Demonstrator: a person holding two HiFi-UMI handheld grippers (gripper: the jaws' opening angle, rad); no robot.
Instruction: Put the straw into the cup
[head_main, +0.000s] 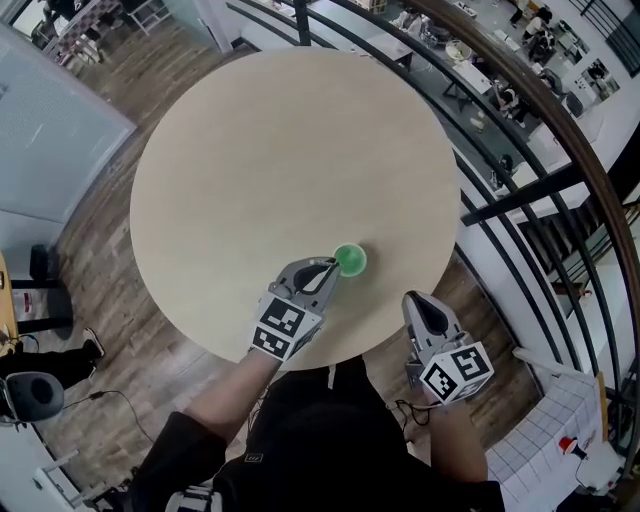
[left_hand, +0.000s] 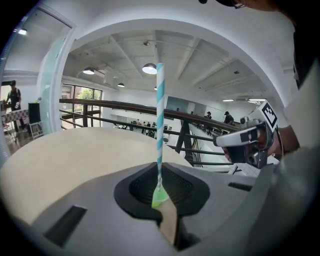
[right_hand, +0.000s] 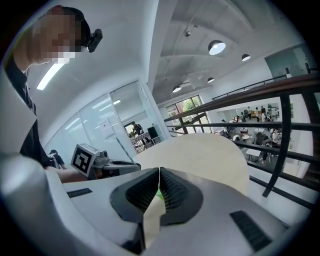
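Observation:
A small green cup (head_main: 350, 260) stands on the round beige table (head_main: 270, 150), near its front edge. My left gripper (head_main: 332, 268) reaches the cup's left side. In the left gripper view the jaws are shut on a teal-and-white striped straw (left_hand: 160, 120) that stands upright, and a sliver of the green cup (left_hand: 159, 200) shows at its lower end. Whether the straw's tip is inside the cup I cannot tell. My right gripper (head_main: 421, 300) hovers at the table's front-right edge, shut with nothing in it, a hand's width right of the cup.
A dark metal railing (head_main: 520, 195) with a curved wooden handrail runs close past the table's right side, over a lower floor. The person's body (head_main: 330, 450) is right behind the table's front edge. Wooden floor (head_main: 100, 280) lies to the left.

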